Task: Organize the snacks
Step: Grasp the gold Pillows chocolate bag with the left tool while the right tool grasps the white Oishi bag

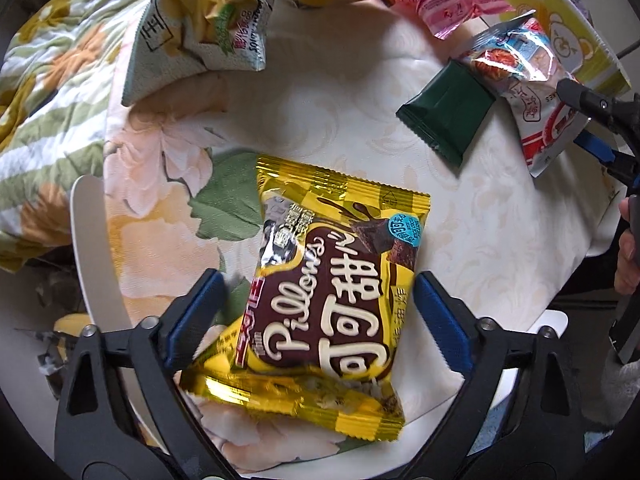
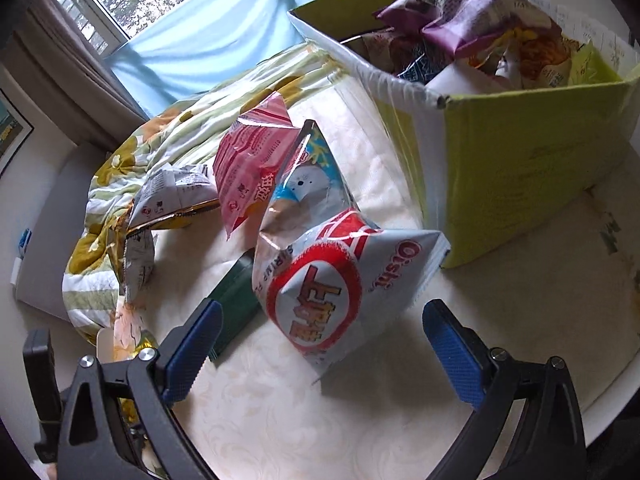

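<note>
My left gripper (image 1: 320, 320) is open, its blue pads on either side of a yellow and brown Pillows snack pack (image 1: 324, 280) lying on the table. My right gripper (image 2: 320, 340) is open just in front of a white and red Oishi shrimp bag (image 2: 332, 280); that bag also shows in the left wrist view (image 1: 548, 128). A dark green pack (image 1: 448, 112) lies next to it (image 2: 236, 296). A pink bag (image 2: 248, 168) and a blue-white bag (image 2: 308, 184) lie behind. A green cardboard box (image 2: 520, 168) holds several snack bags.
A floral blanket (image 2: 120, 184) is bunched at the table's far left. A pale green chip bag (image 1: 192, 40) lies on it. The table (image 1: 340, 120) has a white patterned cover. The right gripper's arm shows at the left wrist view's right edge (image 1: 600, 108).
</note>
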Demonstrator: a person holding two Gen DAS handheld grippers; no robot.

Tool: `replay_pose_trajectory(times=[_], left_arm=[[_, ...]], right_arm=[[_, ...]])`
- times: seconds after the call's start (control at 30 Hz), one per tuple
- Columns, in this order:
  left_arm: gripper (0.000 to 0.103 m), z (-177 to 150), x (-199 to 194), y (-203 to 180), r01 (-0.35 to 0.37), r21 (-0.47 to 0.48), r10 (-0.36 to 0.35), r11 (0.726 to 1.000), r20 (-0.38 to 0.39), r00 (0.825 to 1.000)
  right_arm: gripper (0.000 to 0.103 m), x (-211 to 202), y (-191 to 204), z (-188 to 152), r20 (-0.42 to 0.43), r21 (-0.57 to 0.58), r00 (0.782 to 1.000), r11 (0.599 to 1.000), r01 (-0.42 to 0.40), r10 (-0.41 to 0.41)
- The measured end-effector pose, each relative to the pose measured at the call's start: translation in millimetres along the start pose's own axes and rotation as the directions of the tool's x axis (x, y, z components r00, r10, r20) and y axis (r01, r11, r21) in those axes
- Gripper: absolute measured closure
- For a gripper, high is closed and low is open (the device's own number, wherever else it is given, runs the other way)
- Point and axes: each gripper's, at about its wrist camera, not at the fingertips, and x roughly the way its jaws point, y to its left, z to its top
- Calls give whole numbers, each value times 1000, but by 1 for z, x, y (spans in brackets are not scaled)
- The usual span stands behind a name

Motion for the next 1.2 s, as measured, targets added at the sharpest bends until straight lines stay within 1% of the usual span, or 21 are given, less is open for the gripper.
replay_pose_trajectory(times=[0.07, 0.17, 0.23, 0.27, 0.3, 0.33, 0.5, 0.63, 0.7, 0.73, 0.8, 0.83, 0.87, 1.03, 1.2], left_arm=[[13, 4, 1, -3, -11, 10, 11, 1000, 6, 1000], [23, 9, -1, -6, -41, 28, 40, 999, 16, 999], [39, 13, -2, -10, -72, 47, 71, 996, 28, 997], [43, 15, -2, -12, -81, 55, 80, 995, 33, 996], [51, 18, -3, -14, -79, 58, 76, 995, 38, 996], [55, 20, -4, -14, -76, 58, 73, 995, 40, 997], [58, 23, -4, -15, -67, 53, 64, 996, 46, 997], [58, 23, -6, -15, -59, 45, 57, 997, 50, 997], [58, 25, -4, -14, -55, 41, 53, 998, 56, 997], [58, 30, -3, -11, -53, 38, 51, 998, 57, 997], [58, 32, -2, -12, -53, 35, 51, 998, 60, 997], [58, 34, -1, -14, -54, 33, 52, 998, 61, 997], [58, 35, -1, -15, -55, 30, 53, 998, 63, 997], [59, 34, -4, -17, -49, 12, 48, 999, 65, 997], [60, 31, -13, -11, -55, 6, 54, 998, 83, 995]], right_arm=[[3, 3, -1, 2, 7, 16, 1000, 1000, -12, 12], [3, 9, -2, 4, 16, 26, 1000, 1000, -12, 11], [3, 13, -5, 5, 14, 44, 1000, 999, -15, 14], [3, 15, -6, 5, 14, 56, 1000, 998, -20, 19], [3, 16, -7, 6, 18, 65, 1000, 998, -23, 22], [3, 16, -8, 6, 23, 70, 999, 997, -23, 22], [3, 15, -8, 12, 42, 60, 999, 998, -22, 19], [4, 17, -4, 15, 54, 49, 998, 999, -15, 12], [11, 20, -4, 17, 50, 51, 999, 999, -18, 15], [16, 22, -5, 17, 46, 50, 999, 999, -19, 17], [22, 25, -6, 17, 39, 50, 999, 999, -14, 12], [29, 26, -6, 18, 35, 50, 999, 999, -17, 15], [35, 27, -7, 17, 29, 51, 999, 998, -24, 23], [41, 22, -6, 15, 34, 34, 999, 999, -10, 9], [42, 9, -6, 13, 51, 28, 999, 1000, -9, 7]])
